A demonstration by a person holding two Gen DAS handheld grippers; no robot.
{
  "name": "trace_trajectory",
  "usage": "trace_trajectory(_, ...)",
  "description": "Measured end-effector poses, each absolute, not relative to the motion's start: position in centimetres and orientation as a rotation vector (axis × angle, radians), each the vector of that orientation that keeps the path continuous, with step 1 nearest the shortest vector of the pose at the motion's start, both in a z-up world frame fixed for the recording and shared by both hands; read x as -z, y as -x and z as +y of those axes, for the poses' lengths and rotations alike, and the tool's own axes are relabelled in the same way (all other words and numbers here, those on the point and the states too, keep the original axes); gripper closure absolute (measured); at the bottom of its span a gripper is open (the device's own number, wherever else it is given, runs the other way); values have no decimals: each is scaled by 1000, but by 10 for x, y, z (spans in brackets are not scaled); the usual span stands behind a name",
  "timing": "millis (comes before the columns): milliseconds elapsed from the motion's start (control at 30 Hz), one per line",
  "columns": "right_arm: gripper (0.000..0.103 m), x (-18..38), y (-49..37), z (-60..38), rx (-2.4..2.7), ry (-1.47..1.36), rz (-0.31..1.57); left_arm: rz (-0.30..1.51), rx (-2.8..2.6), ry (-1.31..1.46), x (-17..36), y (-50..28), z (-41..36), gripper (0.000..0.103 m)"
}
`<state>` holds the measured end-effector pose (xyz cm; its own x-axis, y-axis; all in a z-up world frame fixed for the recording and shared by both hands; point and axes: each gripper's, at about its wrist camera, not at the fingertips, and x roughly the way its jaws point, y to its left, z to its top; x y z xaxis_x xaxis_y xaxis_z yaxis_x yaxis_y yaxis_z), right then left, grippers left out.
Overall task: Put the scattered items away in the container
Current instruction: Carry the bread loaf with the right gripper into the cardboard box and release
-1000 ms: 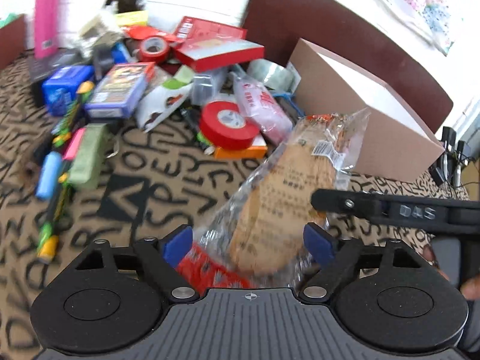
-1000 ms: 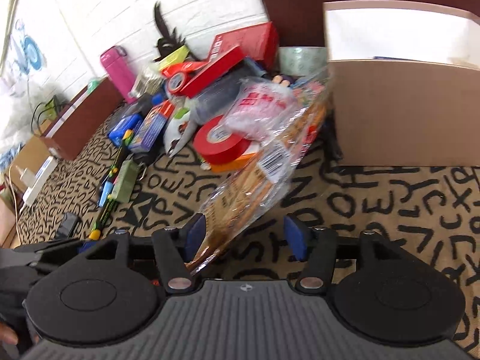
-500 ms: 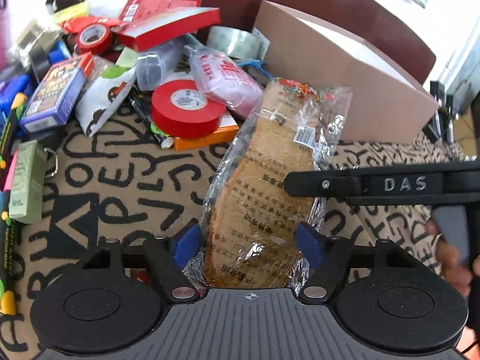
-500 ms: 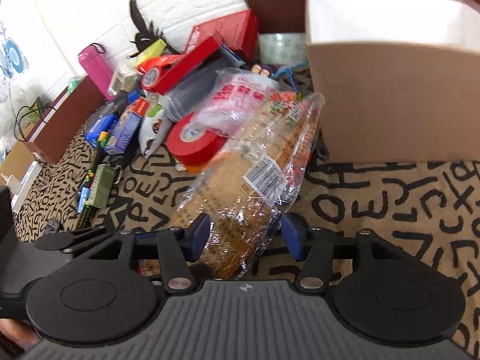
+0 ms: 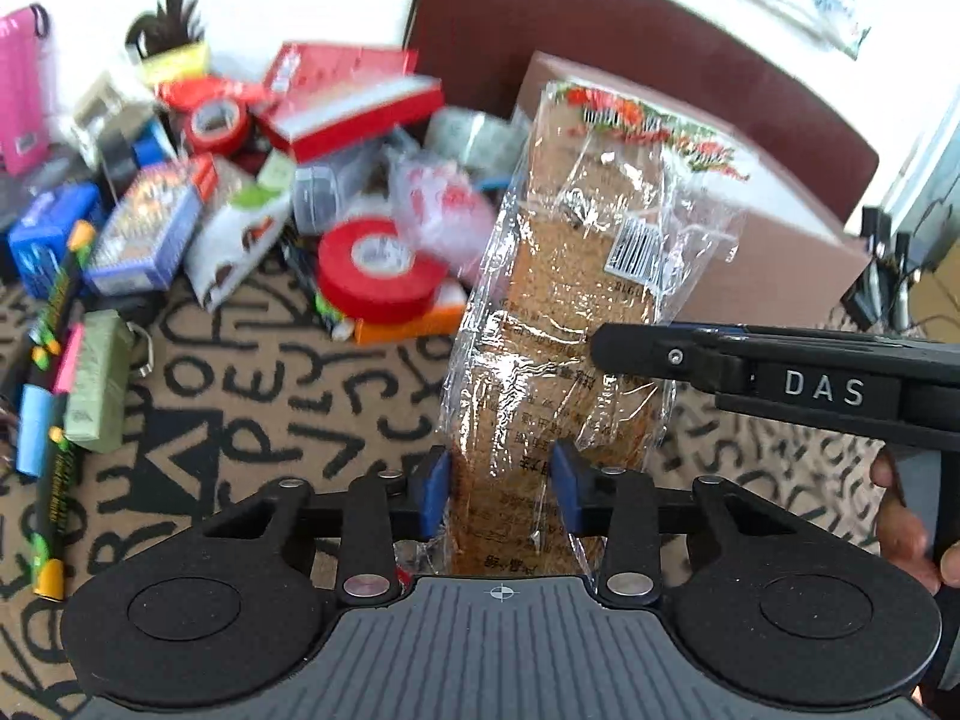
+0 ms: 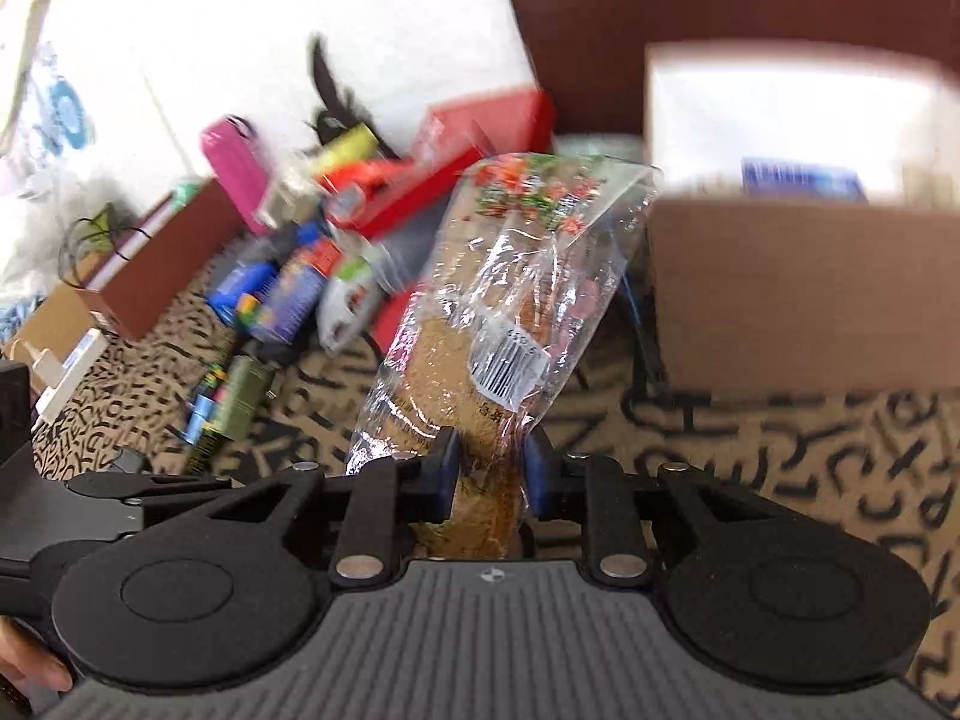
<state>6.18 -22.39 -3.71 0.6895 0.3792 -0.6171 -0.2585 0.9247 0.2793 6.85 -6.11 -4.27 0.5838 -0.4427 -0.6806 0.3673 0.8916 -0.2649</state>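
A clear plastic bag of brown crackers (image 5: 576, 276) stands lifted off the patterned cloth, its printed top end tilted toward the cardboard box (image 5: 780, 252). My left gripper (image 5: 501, 495) is closing, its blue pads pressed on the bag's lower end. From the right side my right gripper (image 6: 489, 474) is closing too, pads squeezing the same bag (image 6: 498, 312). Its black finger (image 5: 750, 366) crosses the bag in the left wrist view. The box (image 6: 804, 276) stands open-topped at the right, something blue inside it.
Scattered items lie at the left and back: a red tape roll (image 5: 378, 270), red boxes (image 5: 354, 102), a blue card box (image 5: 144, 234), a pink bottle (image 6: 234, 168), pens (image 5: 54, 396), a green case (image 5: 99, 387). A dark chair back (image 5: 600, 30) rises behind the box.
Both grippers went from open around the lying bag to clamped on it. The bag has risen off the cloth and now stands steeper in both views.
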Motion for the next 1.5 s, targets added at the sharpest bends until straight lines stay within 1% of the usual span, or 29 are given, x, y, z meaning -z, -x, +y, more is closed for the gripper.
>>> trace_trajectory(200,78,-10,-48,-243,-358,-175,582,701,510,111,-7,-73,-76,70)
trace_trajectory(367,78,-54,-53,-277,-297,-201,465,598,571,74,-52,-94,-113,70)
trace_trajectory(500,78,-87,-66,-312,-233,-238,382,551,619,24,-83,-120,-150,71)
trace_trajectory(533,78,-91,-73,-318,-217,-253,368,541,625,5,-90,-128,-161,74)
trace_trajectory(567,79,-95,-80,-324,-199,-273,356,532,623,-17,-95,-135,-172,87)
trace_trajectory(600,80,-98,-88,-331,-183,-294,346,523,623,-37,-99,-144,-182,88)
trace_trajectory(633,83,-100,-95,-337,-168,-314,338,519,629,-51,-103,-152,-192,88)
trace_trajectory(667,86,-102,-102,-343,-155,-328,330,523,643,-57,-104,-161,-200,87)
trace_trajectory(767,89,-103,-121,-347,-110,-330,311,554,657,-69,-99,-187,-230,87)
trace_trajectory(900,89,-88,-145,-349,-42,-291,337,629,655,-121,-70,-213,-262,87)
trace_trajectory(1033,89,-59,-159,-365,-15,-312,420,701,657,-122,-44,-230,-267,87)
trace_trajectory(1200,89,-35,-164,-374,8,-322,478,748,650,-120,-28,-241,-265,82)
trace_trajectory(1267,89,-29,-166,-373,6,-323,491,754,654,-125,-25,-240,-263,66)
trace_trajectory(1300,88,-27,-168,-372,4,-322,499,754,655,-129,-23,-241,-263,66)
trace_trajectory(1367,87,-24,-169,-370,-1,-322,511,750,655,-139,-22,-237,-261,44)
trace_trajectory(1400,87,-23,-169,-369,-3,-322,516,741,653,-142,-22,-235,-261,39)
trace_trajectory(1433,87,-23,-169,-368,-6,-321,518,731,647,-144,-22,-232,-260,28)
trace_trajectory(1467,85,-22,-168,-367,-7,-320,520,719,638,-143,-23,-229,-258,17)
trace_trajectory(1500,74,-22,-167,-366,-11,-319,521,707,628,-139,-24,-225,-256,12)
